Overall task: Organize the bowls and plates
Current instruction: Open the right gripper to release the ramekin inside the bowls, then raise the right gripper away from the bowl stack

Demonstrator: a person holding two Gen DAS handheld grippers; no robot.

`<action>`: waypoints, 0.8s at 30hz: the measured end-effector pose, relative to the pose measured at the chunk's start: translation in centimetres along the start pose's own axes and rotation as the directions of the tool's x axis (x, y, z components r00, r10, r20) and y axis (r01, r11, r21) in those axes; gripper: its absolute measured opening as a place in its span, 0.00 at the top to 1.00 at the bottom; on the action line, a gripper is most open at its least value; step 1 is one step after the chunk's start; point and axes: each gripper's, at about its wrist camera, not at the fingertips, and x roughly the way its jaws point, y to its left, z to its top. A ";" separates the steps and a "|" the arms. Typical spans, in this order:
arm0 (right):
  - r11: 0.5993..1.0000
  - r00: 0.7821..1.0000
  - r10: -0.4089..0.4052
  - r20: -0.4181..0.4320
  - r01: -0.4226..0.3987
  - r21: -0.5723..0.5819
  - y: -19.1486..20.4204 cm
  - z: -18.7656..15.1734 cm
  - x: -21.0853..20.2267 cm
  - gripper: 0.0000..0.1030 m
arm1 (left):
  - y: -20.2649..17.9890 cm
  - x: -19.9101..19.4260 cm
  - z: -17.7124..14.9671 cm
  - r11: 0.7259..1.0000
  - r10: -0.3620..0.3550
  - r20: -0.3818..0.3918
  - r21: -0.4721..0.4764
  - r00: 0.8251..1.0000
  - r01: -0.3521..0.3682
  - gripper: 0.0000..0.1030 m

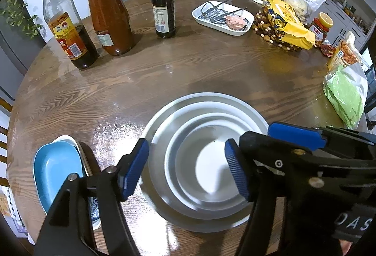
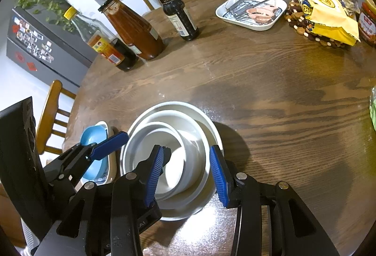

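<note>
A stack of nested white plates and bowls [image 1: 188, 162] sits on the round wooden table [image 1: 164, 82]; it also shows in the right wrist view [image 2: 188, 138]. A blue bowl [image 1: 55, 169] lies in a white dish to its left, also in the right wrist view [image 2: 92, 136]. My left gripper [image 1: 185, 171] is open and empty above the white stack. My right gripper [image 2: 186, 176] is open and empty over the stack's near side. The right gripper's blue fingers [image 1: 296, 133] show in the left wrist view.
Three sauce bottles [image 1: 110, 11] stand at the back left. A white tray [image 1: 223, 17] with utensils sits at the back. Food bags [image 1: 289, 21] and a jar [image 1: 320, 28] crowd the right edge. Chairs stand around the table.
</note>
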 end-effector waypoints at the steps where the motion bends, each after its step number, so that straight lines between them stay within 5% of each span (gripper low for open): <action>1: 1.000 1.000 0.000 0.002 0.000 -0.001 0.1 0.0 0.0 0.59 | 0.1 -0.1 0.0 1.000 -0.001 0.002 -0.003 1.000 0.001 0.31; 10: 1.000 1.000 0.006 0.027 -0.007 0.015 0.0 -0.1 -0.6 0.57 | 0.3 -0.7 0.0 1.000 0.001 0.019 -0.019 1.000 -0.001 0.22; 14: 0.999 0.999 -0.005 0.047 0.003 0.039 -0.3 -0.2 -1.1 0.40 | 0.5 -1.2 0.0 1.000 0.001 0.033 -0.027 0.999 0.000 0.20; 24: 0.998 0.998 0.009 0.060 -0.012 0.055 -0.3 -0.3 -1.7 0.39 | 0.6 -1.9 -0.1 0.999 0.017 0.048 -0.036 0.999 -0.015 0.08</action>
